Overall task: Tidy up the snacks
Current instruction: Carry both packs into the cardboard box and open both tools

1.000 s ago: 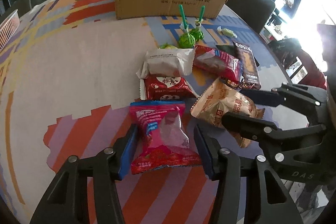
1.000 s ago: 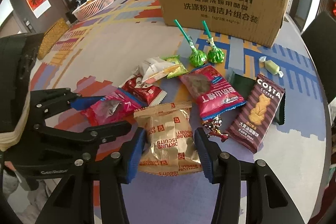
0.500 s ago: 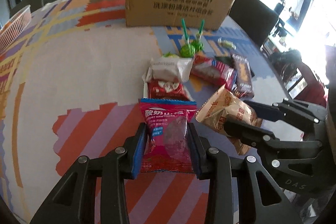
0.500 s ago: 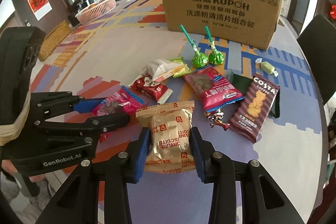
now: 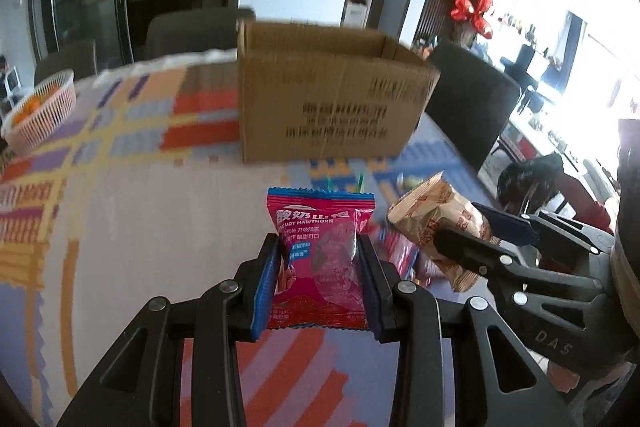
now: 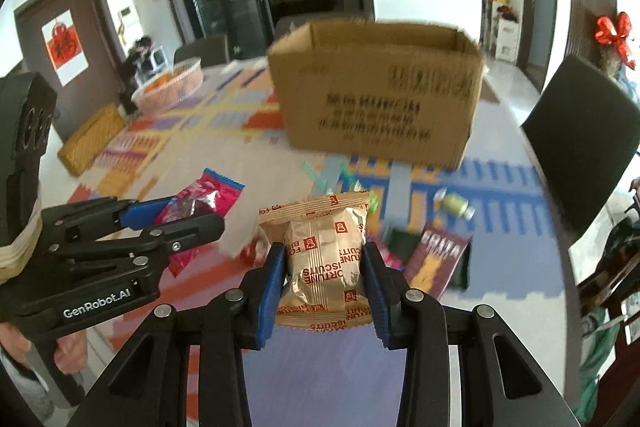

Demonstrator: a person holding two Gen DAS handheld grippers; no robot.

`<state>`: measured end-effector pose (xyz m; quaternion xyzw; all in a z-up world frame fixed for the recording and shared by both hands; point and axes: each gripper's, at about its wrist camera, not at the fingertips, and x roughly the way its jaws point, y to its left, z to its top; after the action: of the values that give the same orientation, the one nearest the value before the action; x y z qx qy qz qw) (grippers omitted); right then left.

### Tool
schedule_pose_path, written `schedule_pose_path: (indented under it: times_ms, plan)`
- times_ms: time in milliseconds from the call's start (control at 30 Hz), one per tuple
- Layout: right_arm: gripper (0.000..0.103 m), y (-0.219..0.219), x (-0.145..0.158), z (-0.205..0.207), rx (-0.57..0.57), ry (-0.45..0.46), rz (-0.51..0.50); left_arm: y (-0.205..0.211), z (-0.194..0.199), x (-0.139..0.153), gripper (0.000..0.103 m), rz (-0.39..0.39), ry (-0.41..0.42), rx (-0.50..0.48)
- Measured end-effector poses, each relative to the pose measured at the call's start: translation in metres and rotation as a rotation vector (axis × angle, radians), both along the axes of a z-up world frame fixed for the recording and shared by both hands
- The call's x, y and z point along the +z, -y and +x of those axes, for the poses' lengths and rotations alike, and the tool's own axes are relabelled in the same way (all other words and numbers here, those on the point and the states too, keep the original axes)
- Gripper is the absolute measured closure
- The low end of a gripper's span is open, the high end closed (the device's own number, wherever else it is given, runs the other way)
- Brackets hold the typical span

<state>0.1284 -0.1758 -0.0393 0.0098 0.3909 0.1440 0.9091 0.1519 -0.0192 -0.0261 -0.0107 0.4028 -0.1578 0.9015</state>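
Both grippers are pinching a snack packet apiece. Between the blue pads of the left gripper (image 5: 318, 281) sits a pink yogurt hawthorn packet (image 5: 320, 259), gripped across its lower half with the printed top standing clear above the fingers. The right gripper (image 6: 325, 281) clamps a gold fortune biscuits packet (image 6: 324, 259) the same way, across the belly of the bag. Each packet is off the table, and each is also visible from the other camera, held side by side.

Both bags look light and puffed with air, their film glossy and crinkled (the sort that squirms under a hard squeeze). The biscuits inside are probably brittle, so a firm but modest pinch across the middle seems right; the sealed, crimped ends would be a flatter, less slippery hold if a re-grip were needed. The hawthorn pouch seems softer and likely tolerates more pressure.

Beyond the fingers stands an open cardboard box (image 6: 380, 107), upright, its top flaps open and its printed side facing the cameras; it is the likely destination. Near its base, more snacks lie on the table: a dark Costa biscuit packet (image 6: 438, 261) and a small pale wrapped sweet (image 6: 456, 205), blurred.

A patterned tablecloth (image 5: 132, 187) in orange, purple, yellow and blue covers the round table. A white wicker basket (image 5: 40, 111) holding something orange sits well apart to the left. Dark chairs (image 6: 584, 147) ring the table, with glass doors and a red bow (image 5: 472, 13) behind.
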Motion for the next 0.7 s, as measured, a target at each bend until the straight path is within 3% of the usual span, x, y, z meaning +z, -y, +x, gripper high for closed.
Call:
schedule_pose_path:
  times_ms: [433,700]
  plan:
    - [0.064,0.014,0.073,0.036,-0.08,0.212,0.008,0.007,0.045,0.076,0.066,0.031,0.201,0.01]
    - [0.064,0.023,0.101,0.075,-0.118,0.258,0.019,0.007,0.083,0.1,0.066,0.036,0.241,0.015]
